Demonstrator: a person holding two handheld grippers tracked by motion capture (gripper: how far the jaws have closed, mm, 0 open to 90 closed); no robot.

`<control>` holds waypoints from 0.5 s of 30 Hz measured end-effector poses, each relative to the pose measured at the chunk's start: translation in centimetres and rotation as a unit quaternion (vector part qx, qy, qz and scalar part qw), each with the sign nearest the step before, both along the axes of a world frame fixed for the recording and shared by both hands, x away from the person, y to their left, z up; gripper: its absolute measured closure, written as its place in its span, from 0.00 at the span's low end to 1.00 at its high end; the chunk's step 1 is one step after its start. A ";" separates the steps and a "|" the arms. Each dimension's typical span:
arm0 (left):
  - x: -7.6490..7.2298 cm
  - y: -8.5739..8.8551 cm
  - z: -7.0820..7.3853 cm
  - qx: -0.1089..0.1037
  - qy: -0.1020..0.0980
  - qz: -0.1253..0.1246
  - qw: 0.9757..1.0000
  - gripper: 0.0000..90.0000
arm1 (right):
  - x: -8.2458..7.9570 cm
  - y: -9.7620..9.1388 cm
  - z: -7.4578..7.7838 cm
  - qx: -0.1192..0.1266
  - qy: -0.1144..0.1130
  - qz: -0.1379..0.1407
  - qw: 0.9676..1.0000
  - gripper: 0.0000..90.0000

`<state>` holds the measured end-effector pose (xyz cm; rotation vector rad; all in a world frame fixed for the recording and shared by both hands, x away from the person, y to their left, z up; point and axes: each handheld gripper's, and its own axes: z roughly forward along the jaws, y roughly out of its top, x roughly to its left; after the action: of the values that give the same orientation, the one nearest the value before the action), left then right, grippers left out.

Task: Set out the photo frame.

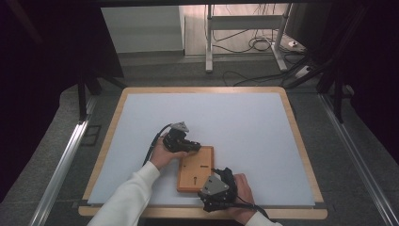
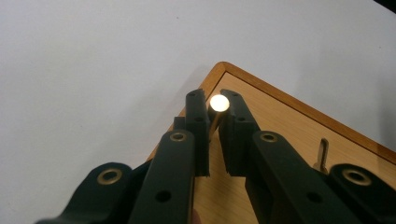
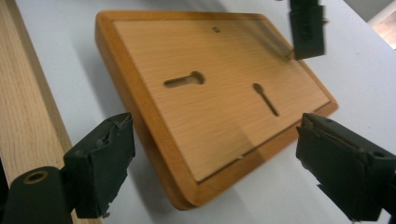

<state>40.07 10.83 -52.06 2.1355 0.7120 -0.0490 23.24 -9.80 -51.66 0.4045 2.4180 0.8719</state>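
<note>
Black jaws of our right gripper point(image 3: 212, 172) stand wide apart at the bottom of the right gripper view, one at each lower corner, pressing on nothing. Between and just beyond them lies the wooden board point(image 3: 219, 102), a flat rectangular slab with a raised darker rim; its near corner points into the gap between the jaws but touches neither. Two keyhole-shaped slots point(image 3: 184, 80) are cut into its face. From the high view we note the board point(image 1: 195, 168) flat on the pale tabletop point(image 1: 244, 127), near the front edge, with the right gripper point(image 1: 217, 181) at its near right corner and the left gripper point(image 1: 194, 146) at its far left corner. Our left gripper point(image 2: 214, 135) has its jaws nearly together, closed on a slim brass pin point(image 2: 218, 103) whose bright round head shows between the tips. That pin sits over the board's corner point(image 2: 280, 116); we cannot tell whether its lower end touches the wood. A second small metal peg point(image 2: 322, 154) stands on the board just beside the left gripper's outer jaw.
</note>
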 end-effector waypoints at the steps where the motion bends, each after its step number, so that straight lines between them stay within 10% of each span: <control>1: 0.1 0.0 0.0 -0.001 0.004 0.000 1.000 0.92 | -0.1 0.4 -0.2 -0.010 -0.009 0.003 1.000 0.13; 15: 0.2 0.1 0.0 -0.005 0.008 0.005 1.000 0.93 | -0.5 2.0 -1.2 -0.043 -0.068 0.001 0.997 0.21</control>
<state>40.30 10.88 -52.11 2.1250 0.7307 -0.0644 22.79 -7.78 -52.82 0.3012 2.3213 0.7668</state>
